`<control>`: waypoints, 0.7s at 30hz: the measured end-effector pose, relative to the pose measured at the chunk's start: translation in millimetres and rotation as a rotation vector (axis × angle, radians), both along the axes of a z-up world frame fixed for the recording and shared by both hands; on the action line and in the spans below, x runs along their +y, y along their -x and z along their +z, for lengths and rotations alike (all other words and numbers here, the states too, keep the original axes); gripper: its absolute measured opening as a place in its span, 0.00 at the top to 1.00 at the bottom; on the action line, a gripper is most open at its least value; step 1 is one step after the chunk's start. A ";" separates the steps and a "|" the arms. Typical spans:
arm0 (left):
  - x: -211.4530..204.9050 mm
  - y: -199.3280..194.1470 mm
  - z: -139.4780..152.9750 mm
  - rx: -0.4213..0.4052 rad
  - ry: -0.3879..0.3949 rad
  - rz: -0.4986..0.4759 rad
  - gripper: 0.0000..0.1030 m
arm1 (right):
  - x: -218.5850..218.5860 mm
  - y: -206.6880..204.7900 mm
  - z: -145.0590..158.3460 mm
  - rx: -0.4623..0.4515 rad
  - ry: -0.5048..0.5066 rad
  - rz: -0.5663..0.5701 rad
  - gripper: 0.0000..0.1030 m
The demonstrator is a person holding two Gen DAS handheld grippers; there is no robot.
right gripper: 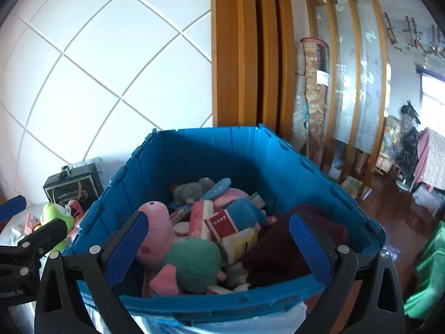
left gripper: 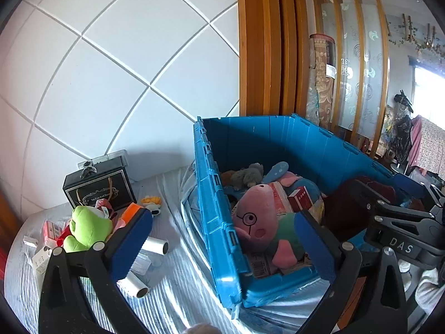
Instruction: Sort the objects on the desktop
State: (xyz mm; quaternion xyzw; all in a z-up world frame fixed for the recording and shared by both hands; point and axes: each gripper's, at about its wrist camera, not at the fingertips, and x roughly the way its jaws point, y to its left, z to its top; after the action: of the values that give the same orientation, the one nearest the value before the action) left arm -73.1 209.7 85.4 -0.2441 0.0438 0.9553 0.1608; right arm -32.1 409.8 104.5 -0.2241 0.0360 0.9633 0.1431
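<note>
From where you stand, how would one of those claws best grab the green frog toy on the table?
Probably by the green frog's rounded head, coming down from above. It sits upright on top of the clutter, head uppermost and clear, while boxes crowd its lower body. It looks soft enough to squeeze; the open left gripper is nearest.

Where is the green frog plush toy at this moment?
The green frog plush toy lies on the bed cover outside the blue crate, on its left in both views, just in front of the black gift box.
</note>
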 end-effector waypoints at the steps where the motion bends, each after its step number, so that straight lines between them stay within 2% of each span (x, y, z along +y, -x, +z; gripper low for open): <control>1: -2.3 -1.7 0.6 0.001 0.001 -0.001 0.00 | -2.2 -2.0 0.0 -0.002 0.002 -0.006 0.00; 10: -18.4 -8.3 -0.5 -0.014 0.002 -0.008 0.00 | -13.1 -12.2 -0.9 -0.019 0.007 -0.046 0.00; 21: -16.9 -7.3 -1.3 -0.034 -0.005 -0.017 0.00 | -8.9 -7.7 -5.3 -0.051 0.011 -0.048 0.00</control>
State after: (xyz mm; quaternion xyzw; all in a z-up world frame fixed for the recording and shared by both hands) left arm -65.8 192.8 84.1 -0.2596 0.0406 0.9497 0.1705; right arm -24.5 400.8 99.1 -0.2485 0.0429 0.9534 0.1658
